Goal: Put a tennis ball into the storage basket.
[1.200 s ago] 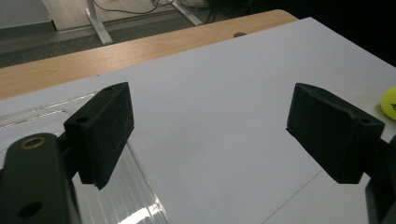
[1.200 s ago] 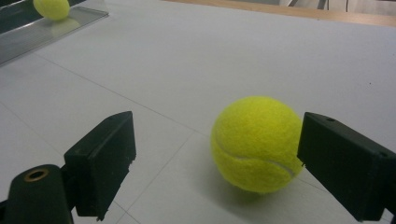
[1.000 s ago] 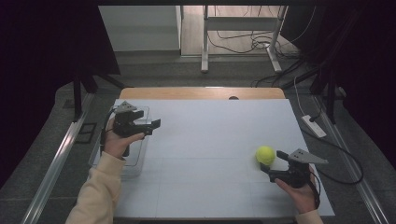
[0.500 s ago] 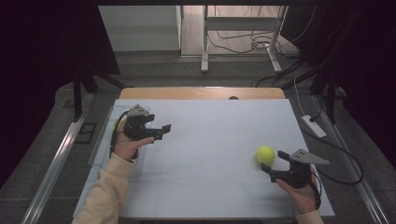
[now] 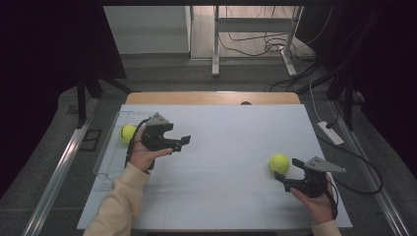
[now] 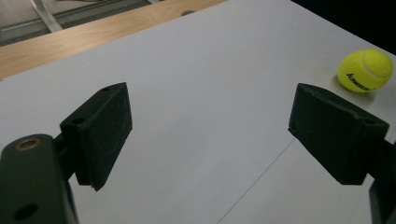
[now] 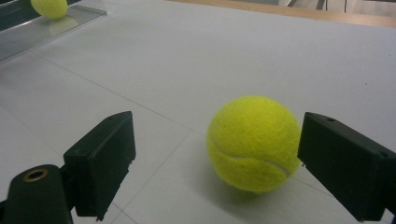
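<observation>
From the high view, a yellow tennis ball [image 5: 279, 162] sits on the white table [image 5: 236, 142], just ahead of the right gripper [image 5: 284, 179], whose jaws stand apart. A second ball [image 5: 128, 132] lies in a clear tray [image 5: 109, 157] at the table's left edge, partly hidden behind the left gripper [image 5: 186, 142].

In the left gripper view the jaws have just been opening, nothing between them; the tennis ball [image 6: 364, 70] rests far off (dark lettering on it, too small to read).

In the right gripper view the fuzzy ball [image 7: 254, 143] with a pale seam lies between the spread jaws, close to one pad; contact is unclear. The tray ball [image 7: 49, 7] is cut off at the top.
</observation>
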A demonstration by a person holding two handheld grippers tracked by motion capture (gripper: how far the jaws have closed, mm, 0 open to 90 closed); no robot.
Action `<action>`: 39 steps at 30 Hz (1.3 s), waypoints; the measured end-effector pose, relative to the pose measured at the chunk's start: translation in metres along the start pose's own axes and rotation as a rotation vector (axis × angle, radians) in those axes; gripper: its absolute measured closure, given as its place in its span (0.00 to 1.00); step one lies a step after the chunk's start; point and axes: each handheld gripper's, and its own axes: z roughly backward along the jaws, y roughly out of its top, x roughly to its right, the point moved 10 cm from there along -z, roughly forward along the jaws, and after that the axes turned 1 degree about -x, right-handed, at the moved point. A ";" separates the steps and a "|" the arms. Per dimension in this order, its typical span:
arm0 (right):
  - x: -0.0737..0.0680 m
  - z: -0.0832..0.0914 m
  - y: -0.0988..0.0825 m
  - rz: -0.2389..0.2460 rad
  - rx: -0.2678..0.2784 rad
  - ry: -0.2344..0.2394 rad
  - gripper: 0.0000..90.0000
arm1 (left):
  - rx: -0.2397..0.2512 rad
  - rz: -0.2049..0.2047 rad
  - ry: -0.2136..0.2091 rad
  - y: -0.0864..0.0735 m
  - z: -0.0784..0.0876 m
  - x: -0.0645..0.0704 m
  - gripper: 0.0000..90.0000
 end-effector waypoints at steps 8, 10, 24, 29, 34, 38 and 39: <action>0.000 0.001 -0.003 -0.004 -0.003 0.004 0.12 | -0.009 -0.020 -0.022 0.004 -0.004 0.012 0.15; 0.000 0.002 -0.004 -0.005 -0.006 0.004 0.12 | -0.009 -0.021 -0.026 0.004 -0.005 0.014 0.15; -0.001 0.001 -0.005 0.000 -0.010 0.000 0.12 | -0.025 -0.039 -0.052 0.006 -0.020 0.033 0.14; -0.001 0.000 -0.006 0.004 -0.015 -0.002 0.12 | -0.031 -0.042 -0.061 0.005 -0.024 0.038 0.14; -0.002 -0.001 -0.006 0.003 -0.016 0.002 0.12 | -0.039 -0.049 -0.072 0.006 -0.031 0.044 0.14; -0.002 0.000 -0.006 0.003 -0.014 0.000 0.12 | -0.045 -0.051 -0.078 0.006 -0.035 0.047 0.14; -0.002 -0.001 -0.006 0.003 -0.016 0.001 0.12 | -0.048 -0.055 -0.079 0.007 -0.036 0.048 0.14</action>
